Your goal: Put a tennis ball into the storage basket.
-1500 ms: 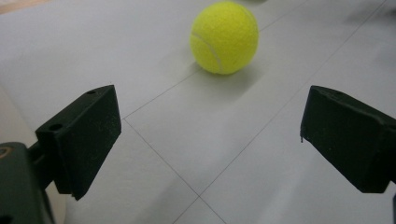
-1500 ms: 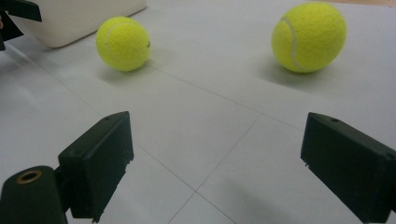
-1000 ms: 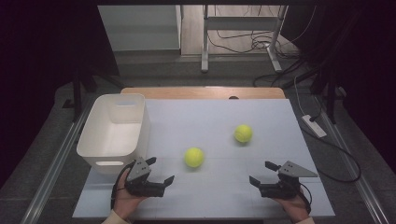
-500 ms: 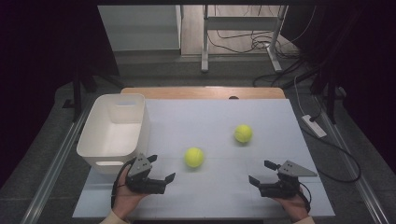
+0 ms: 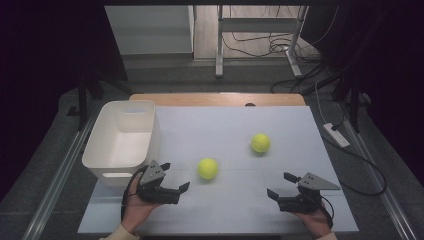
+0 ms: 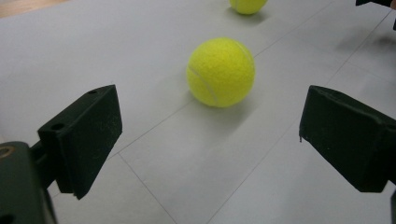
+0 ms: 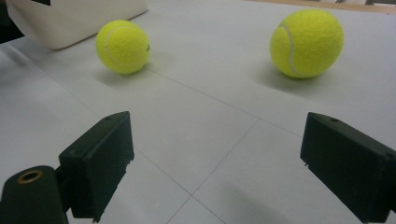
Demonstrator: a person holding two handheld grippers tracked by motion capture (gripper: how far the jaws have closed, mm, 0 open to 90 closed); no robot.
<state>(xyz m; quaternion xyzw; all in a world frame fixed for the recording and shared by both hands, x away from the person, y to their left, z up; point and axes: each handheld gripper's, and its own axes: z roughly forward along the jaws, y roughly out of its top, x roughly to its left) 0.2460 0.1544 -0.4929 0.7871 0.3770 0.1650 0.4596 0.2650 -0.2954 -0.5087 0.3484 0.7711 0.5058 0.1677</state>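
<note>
high view looks down; both close views share the nearer ball [image 6: 221, 72].

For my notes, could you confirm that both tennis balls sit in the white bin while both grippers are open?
Not quite: the high view shows both tennis balls on the white tabletop, outside the white bin. Both grippers are open.

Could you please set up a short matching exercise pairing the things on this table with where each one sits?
Things:
1. bin
2. near ball
3. far ball
4. right gripper

Places:
A. just ahead of the left gripper
B. near right of the table
C. left edge of the table
D. right of centre, farther back

Pairs: 1-C, 2-A, 3-D, 4-B
</note>
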